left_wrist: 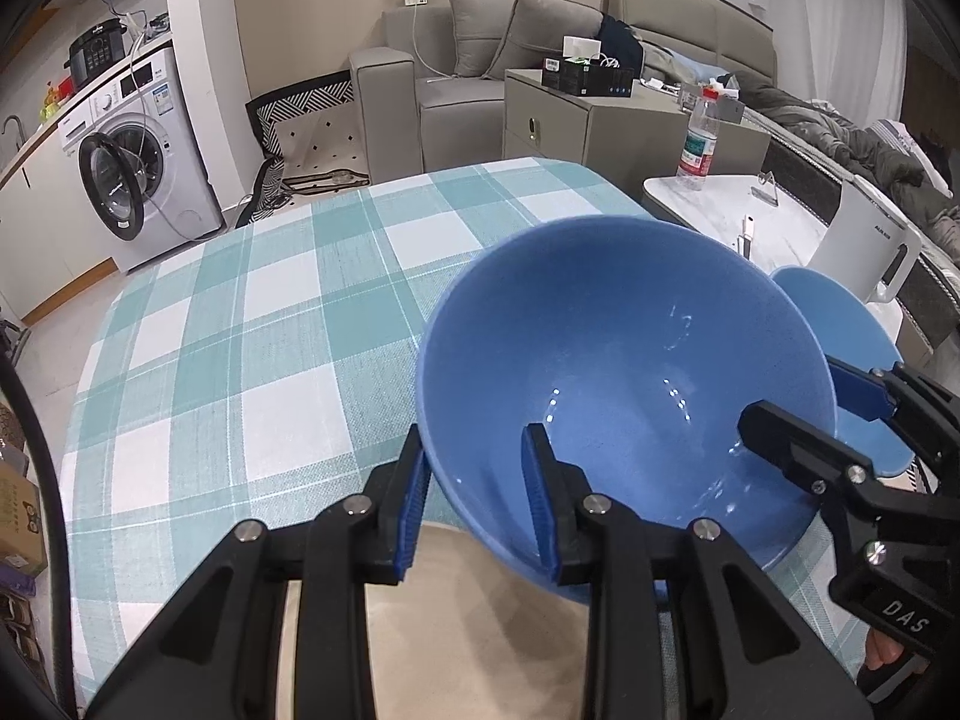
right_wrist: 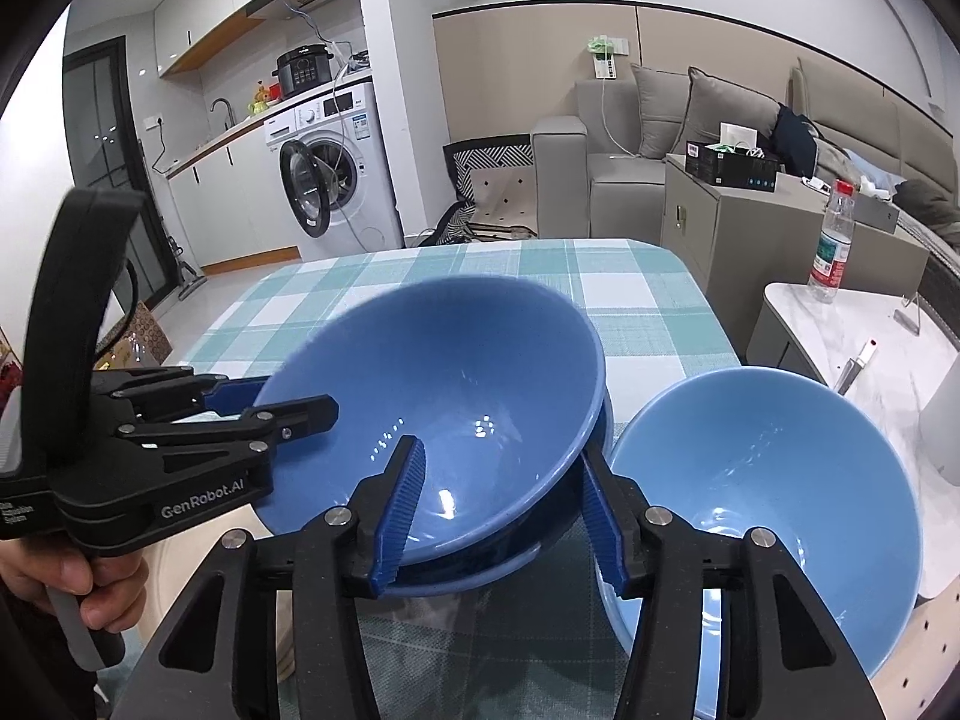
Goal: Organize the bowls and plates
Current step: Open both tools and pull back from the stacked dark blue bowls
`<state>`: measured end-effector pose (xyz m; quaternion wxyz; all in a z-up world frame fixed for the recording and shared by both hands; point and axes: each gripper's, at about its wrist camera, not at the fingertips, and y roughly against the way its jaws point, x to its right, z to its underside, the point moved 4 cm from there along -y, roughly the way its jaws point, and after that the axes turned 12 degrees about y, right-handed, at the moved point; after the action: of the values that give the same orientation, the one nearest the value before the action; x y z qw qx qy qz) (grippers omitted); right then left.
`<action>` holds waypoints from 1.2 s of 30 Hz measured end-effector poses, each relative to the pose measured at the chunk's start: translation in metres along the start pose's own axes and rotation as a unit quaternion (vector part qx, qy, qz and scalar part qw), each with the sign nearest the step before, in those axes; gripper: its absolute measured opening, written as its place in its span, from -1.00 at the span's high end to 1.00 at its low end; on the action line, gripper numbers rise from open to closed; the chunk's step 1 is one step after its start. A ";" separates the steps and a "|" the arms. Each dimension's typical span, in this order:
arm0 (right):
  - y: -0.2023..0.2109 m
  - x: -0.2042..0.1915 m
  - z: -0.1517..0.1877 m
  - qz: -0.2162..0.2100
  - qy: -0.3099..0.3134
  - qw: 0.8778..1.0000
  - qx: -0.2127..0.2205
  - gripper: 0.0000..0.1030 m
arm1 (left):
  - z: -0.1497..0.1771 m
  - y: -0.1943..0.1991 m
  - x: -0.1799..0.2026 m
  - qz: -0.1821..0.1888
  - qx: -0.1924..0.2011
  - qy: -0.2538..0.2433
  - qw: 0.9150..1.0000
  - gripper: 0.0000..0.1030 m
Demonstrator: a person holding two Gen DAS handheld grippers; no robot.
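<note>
Bowl [right_wrist: 456,396], tilted over the table [left_wrist: 240,330] edge on a darker one beside a paler bowl [right_wrist: 768,480], is straddled at its rim by both slackly parted grippers [left_wrist: 477,498] [right_wrist: 498,504]; slipping is judged likely unless re-clamped.

left wrist: close, angled down from bowl's left | right wrist: close, from right | shared: blue bowl [left_wrist: 624,372], probably whole table [right_wrist: 630,294]
</note>
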<state>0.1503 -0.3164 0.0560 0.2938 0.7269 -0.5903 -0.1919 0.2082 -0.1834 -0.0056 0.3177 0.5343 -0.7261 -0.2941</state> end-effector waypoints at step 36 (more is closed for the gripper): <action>0.060 0.025 -0.011 -0.008 -0.014 0.999 0.037 -0.99 | 0.010 0.046 0.007 0.051 0.014 0.045 0.998 -1.00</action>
<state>0.1181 -0.3462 0.1051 0.2567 0.7389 -0.5957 -0.1825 0.1711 -0.1777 0.0244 0.3574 0.5134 -0.7414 -0.2430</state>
